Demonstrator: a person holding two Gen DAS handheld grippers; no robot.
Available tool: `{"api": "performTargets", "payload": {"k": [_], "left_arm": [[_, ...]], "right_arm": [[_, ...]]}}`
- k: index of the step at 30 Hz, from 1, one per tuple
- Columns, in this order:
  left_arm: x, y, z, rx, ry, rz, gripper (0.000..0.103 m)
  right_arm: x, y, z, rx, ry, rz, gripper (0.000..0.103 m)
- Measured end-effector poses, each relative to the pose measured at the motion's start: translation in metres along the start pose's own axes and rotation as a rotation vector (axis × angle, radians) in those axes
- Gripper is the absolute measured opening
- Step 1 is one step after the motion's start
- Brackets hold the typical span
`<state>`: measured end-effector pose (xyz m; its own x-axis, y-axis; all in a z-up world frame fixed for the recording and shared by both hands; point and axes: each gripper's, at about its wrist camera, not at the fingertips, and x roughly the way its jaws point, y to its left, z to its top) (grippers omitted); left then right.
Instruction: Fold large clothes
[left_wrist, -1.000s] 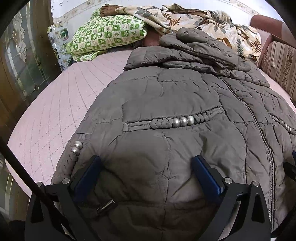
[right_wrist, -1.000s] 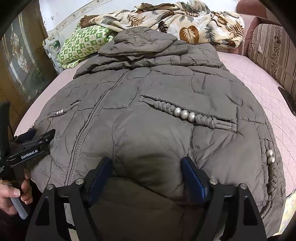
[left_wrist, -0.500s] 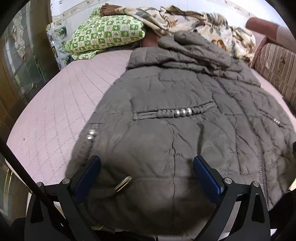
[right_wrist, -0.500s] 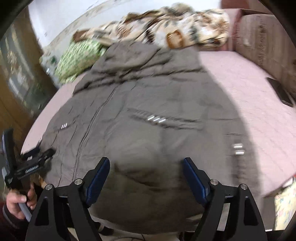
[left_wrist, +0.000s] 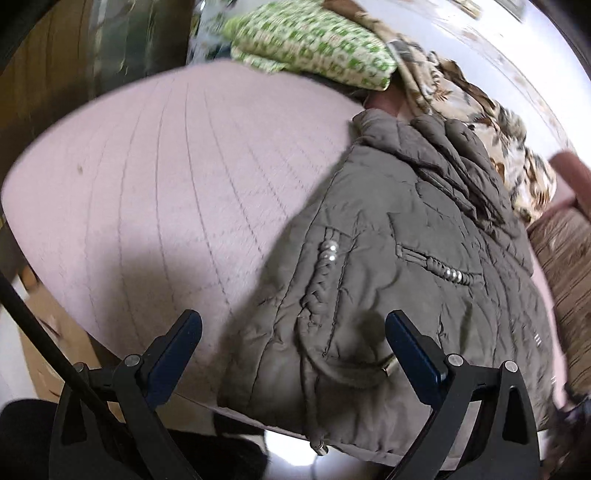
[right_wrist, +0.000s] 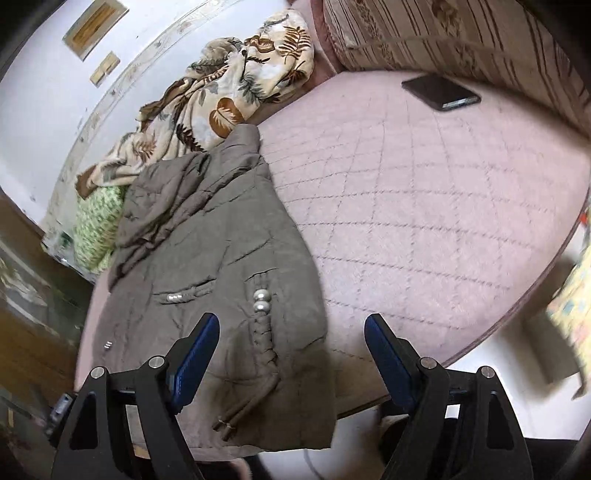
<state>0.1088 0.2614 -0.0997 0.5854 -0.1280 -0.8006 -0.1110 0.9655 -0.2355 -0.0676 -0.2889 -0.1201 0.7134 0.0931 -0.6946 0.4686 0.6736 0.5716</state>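
quilted grey-brown coat (left_wrist: 424, 266) lay flat on pink bedspread (left_wrist: 166, 192), right half of left view, lower left of right view | left gripper (left_wrist: 293, 326) wide, empty, over coat's hem edge | right gripper (right_wrist: 291, 332) wide, empty, over hem

Both tongs spread wide, gripping nothing

The left black two-finger tongs with blue pads (left_wrist: 293, 332) fill the 6 o'clock part of their own view, angled downward, fingers rising toward 12 o'clock; the left blue pad (left_wrist: 177, 352) sits at 7 o'clock and the right at 5 o'clock, well apart, with nothing pressed between them. The right black two-finger tongs with blue pads (right_wrist: 291, 334) are posed the same way, tilted downward, one blue pad (right_wrist: 388, 363) at 5 o'clock, the other at 7 o'clock, clamping nothing.
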Motion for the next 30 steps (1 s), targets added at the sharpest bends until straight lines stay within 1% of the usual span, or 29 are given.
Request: {"api": "performTargets", "payload": {"k": [4,7,8,9,12,13,15,17,18,19,21,22,23,24,26,29,30], "left_arm": [[0.009,0.014,0.002,-0.074,0.027,-0.022,0.099],[0.008,0.013,-0.003,-0.071,0.022,-0.021,0.099],[0.006,0.014,-0.006,-0.069,0.022,-0.019,0.099],[0.006,0.012,-0.008,-0.066,0.023,-0.018,0.099],[0.004,0.007,-0.018,-0.066,0.035,-0.026,0.099],[0.003,0.004,-0.022,-0.064,0.040,-0.035,0.099],[0.001,-0.001,-0.030,-0.057,0.052,-0.060,0.099],[-0.001,-0.009,-0.037,-0.031,0.051,-0.084,0.097],[-0.002,-0.014,-0.039,-0.009,0.044,-0.085,0.097],[-0.003,-0.019,-0.040,0.017,0.036,-0.086,0.095],[-0.004,-0.026,-0.041,0.047,0.021,-0.086,0.088],[-0.005,-0.029,-0.041,0.058,0.012,-0.088,0.083],[-0.004,-0.031,-0.041,0.067,0.007,-0.087,0.080],[-0.003,-0.032,-0.040,0.069,0.005,-0.084,0.079],[0.001,-0.031,-0.039,0.062,0.006,-0.084,0.078],[0.003,-0.037,-0.039,0.079,-0.010,-0.063,0.078],[0.004,-0.038,-0.040,0.086,-0.013,-0.055,0.078]], "right_arm": [[0.009,0.002,-0.004,0.007,0.029,0.029,0.084],[0.021,0.001,-0.009,0.025,0.073,0.065,0.084],[0.028,0.001,-0.013,0.036,0.107,0.092,0.083],[0.032,0.001,-0.017,0.043,0.127,0.107,0.079],[0.031,0.014,-0.026,-0.001,0.137,0.144,0.071],[0.030,0.019,-0.028,-0.011,0.135,0.153,0.071],[0.023,0.030,-0.034,-0.036,0.118,0.210,0.070],[0.015,0.040,-0.037,-0.072,0.089,0.260,0.070],[0.014,0.045,-0.037,-0.094,0.083,0.265,0.070],[0.015,0.050,-0.038,-0.120,0.081,0.244,0.070],[0.031,0.052,-0.045,-0.154,0.122,0.119,0.070],[0.040,0.048,-0.046,-0.141,0.151,0.094,0.069],[0.045,0.043,-0.047,-0.115,0.164,0.095,0.068],[0.042,0.040,-0.045,-0.098,0.148,0.112,0.067],[0.039,0.042,-0.042,-0.104,0.129,0.136,0.065],[0.048,0.042,-0.045,-0.118,0.145,0.103,0.065],[0.049,0.042,-0.045,-0.123,0.137,0.100,0.066]]}}
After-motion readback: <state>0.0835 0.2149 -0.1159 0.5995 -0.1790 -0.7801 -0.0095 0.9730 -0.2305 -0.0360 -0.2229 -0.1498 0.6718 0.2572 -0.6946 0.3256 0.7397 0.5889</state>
